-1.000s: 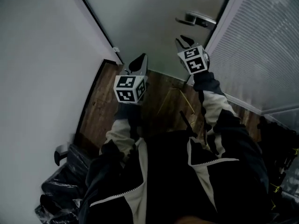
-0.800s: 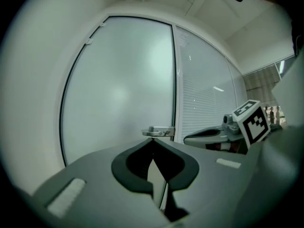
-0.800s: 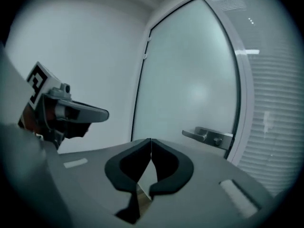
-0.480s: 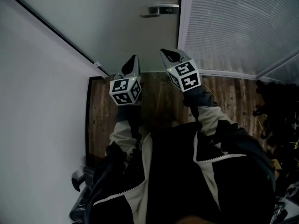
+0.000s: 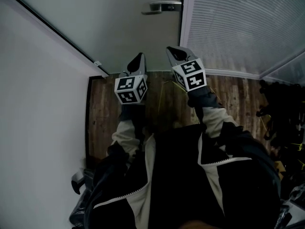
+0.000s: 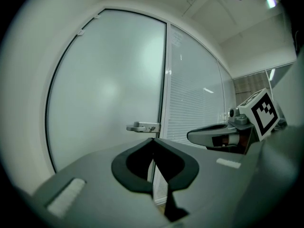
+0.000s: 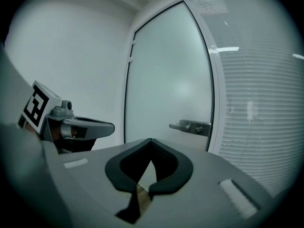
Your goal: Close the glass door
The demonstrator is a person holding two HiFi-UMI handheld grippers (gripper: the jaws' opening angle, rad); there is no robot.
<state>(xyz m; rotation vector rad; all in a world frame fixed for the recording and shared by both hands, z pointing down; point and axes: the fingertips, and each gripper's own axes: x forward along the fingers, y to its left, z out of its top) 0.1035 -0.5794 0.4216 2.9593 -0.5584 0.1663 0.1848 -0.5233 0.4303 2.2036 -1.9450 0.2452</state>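
Observation:
The frosted glass door [image 5: 128, 23] fills the top of the head view, and its handle edge lies against the white frame. Its metal lever handle [image 5: 161, 6] sticks out near that edge, and shows again as the handle [image 6: 142, 127] and the handle [image 7: 190, 126] in the two gripper views. My left gripper [image 5: 138, 58] is shut, empty, and points at the door's lower part. My right gripper [image 5: 173, 51] is beside it, below the handle and apart from it, shut on nothing. In the gripper views the left gripper's [image 6: 153, 139] and right gripper's [image 7: 151, 140] tips meet.
A glass panel with white blinds [image 5: 238, 27] stands right of the door. A white wall [image 5: 38, 109] runs along the left. Wood floor [image 5: 102, 109] lies below the grippers. Black bags [image 5: 81, 194] sit at the lower left, dark gear [image 5: 281, 128] at the right.
A second ago the right gripper's jaws stood apart just under the handle; now they are shut and farther from it. Both grippers have drawn back from the door.

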